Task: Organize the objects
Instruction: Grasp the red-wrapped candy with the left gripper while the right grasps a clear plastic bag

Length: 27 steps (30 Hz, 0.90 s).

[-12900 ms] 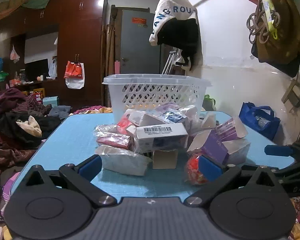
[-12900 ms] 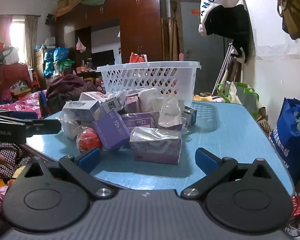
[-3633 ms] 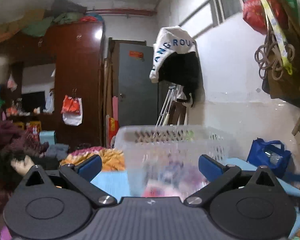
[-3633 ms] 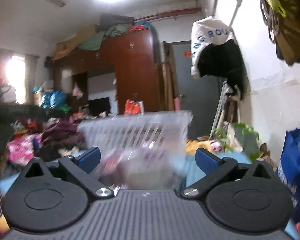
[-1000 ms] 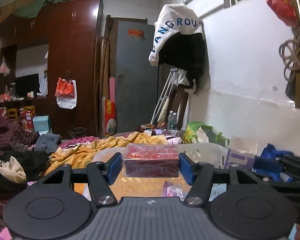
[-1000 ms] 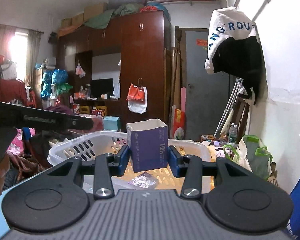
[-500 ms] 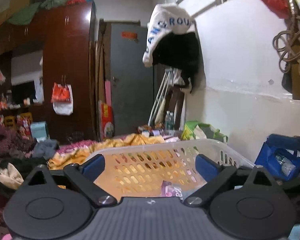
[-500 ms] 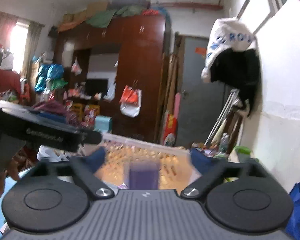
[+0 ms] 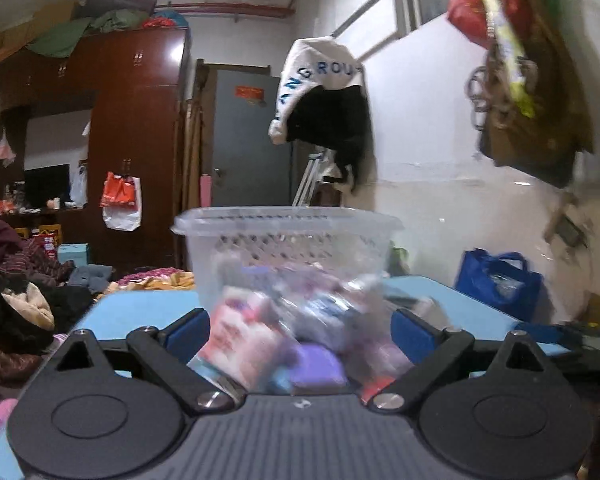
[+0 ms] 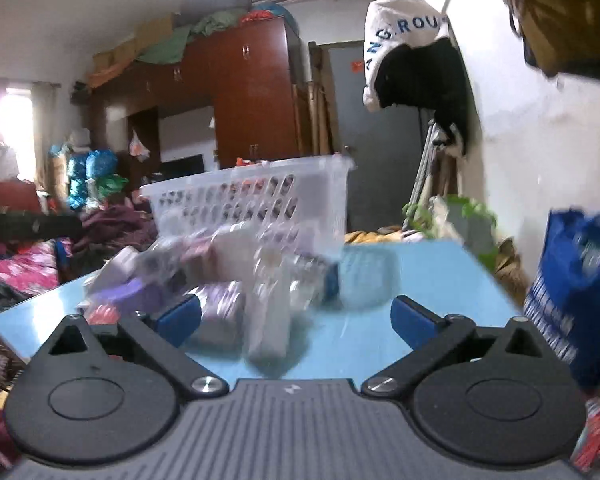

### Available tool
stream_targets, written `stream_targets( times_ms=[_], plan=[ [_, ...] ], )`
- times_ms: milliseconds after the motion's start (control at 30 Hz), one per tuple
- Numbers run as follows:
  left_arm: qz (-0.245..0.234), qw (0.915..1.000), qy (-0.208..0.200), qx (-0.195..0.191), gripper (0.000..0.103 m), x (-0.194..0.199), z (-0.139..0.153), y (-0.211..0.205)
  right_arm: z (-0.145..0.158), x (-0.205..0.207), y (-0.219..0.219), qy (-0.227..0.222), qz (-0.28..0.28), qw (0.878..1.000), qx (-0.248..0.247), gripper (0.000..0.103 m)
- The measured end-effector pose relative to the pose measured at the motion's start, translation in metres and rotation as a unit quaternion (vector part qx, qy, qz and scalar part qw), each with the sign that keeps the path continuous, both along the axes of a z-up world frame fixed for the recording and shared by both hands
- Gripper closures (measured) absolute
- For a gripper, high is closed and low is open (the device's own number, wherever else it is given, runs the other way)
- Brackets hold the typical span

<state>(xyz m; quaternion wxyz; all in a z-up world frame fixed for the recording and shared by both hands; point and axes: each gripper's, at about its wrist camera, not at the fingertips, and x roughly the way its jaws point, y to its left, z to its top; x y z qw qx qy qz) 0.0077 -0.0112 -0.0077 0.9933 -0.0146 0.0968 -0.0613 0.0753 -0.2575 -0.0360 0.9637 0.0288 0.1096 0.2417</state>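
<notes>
Both of my tongs stand released with nothing between the blue pads: the left tongs (image 9: 300,330) and the right tongs (image 10: 296,316) have just been opening, and each now frames the pile from the near side. That pile of boxes and packets (image 9: 300,332) lies blurred at the middle of the blue worktop (image 9: 140,308), just in front of the white basket (image 9: 288,232); I cannot tell which way any single box points. The basket's long axis runs across the frame in my left view, its rim level; in my right view the basket (image 10: 252,196) slants down toward the left. My right view alone shows a bright window (image 10: 14,120) at the left edge. My left view shows a blue bag (image 9: 500,280) at lower right, by the white wall.
</notes>
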Motion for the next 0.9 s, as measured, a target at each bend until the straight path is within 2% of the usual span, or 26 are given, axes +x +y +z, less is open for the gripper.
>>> stream_targets(
  times_ms=[100, 167, 300, 333, 367, 433, 600, 667, 733, 800, 867, 900],
  plan=[
    [-0.012, 0.9999, -0.005, 0.007, 0.005, -0.013, -0.011, -0.012, -0.001, 0.008, 0.006, 0.0, 0.005, 1.0, 0.004, 0.0],
    [-0.014, 0.9996, -0.005, 0.025, 0.006, -0.014, -0.018, -0.021, -0.001, 0.013, 0.013, -0.002, 0.002, 1.0, 0.001, 0.008],
    [-0.035, 0.999, 0.012, 0.027, 0.007, -0.009, -0.031, -0.027, -0.006, 0.013, 0.03, 0.001, 0.011, 0.999, -0.03, 0.042],
    [-0.037, 0.9988, 0.013, 0.03, 0.007, -0.009, -0.034, -0.028, -0.006, 0.016, 0.035, 0.005, 0.01, 0.999, -0.04, 0.048],
    [-0.037, 0.9987, 0.014, 0.032, 0.007, -0.01, -0.037, -0.03, -0.01, 0.015, 0.037, 0.011, 0.013, 0.999, -0.043, 0.051],
    [-0.04, 0.9985, 0.013, 0.034, 0.007, -0.01, -0.04, -0.032, -0.014, 0.015, 0.037, 0.019, 0.016, 0.999, -0.042, 0.068],
    [-0.03, 0.9984, 0.0, 0.047, 0.008, -0.011, -0.045, -0.039, -0.017, 0.006, 0.028, 0.011, 0.018, 0.999, -0.036, 0.069],
    [-0.031, 0.9984, 0.002, 0.047, 0.012, -0.009, -0.046, -0.041, -0.015, 0.004, 0.024, 0.004, 0.013, 0.999, -0.032, 0.069],
    [-0.028, 0.9984, 0.003, 0.048, 0.021, -0.008, -0.047, -0.042, -0.013, 0.003, 0.021, -0.001, 0.011, 1.0, -0.028, 0.069],
    [-0.023, 0.9982, 0.005, 0.055, 0.048, -0.007, -0.049, -0.044, -0.011, 0.003, 0.019, -0.001, 0.01, 1.0, -0.023, 0.069],
    [-0.024, 0.9982, 0.008, 0.055, 0.055, -0.007, -0.05, -0.044, -0.011, 0.003, 0.017, -0.001, 0.011, 1.0, -0.02, 0.069],
    [-0.023, 0.9982, 0.005, 0.055, 0.055, -0.008, -0.051, -0.044, -0.011, 0.003, 0.017, -0.001, 0.012, 1.0, -0.019, 0.069]
  ],
)
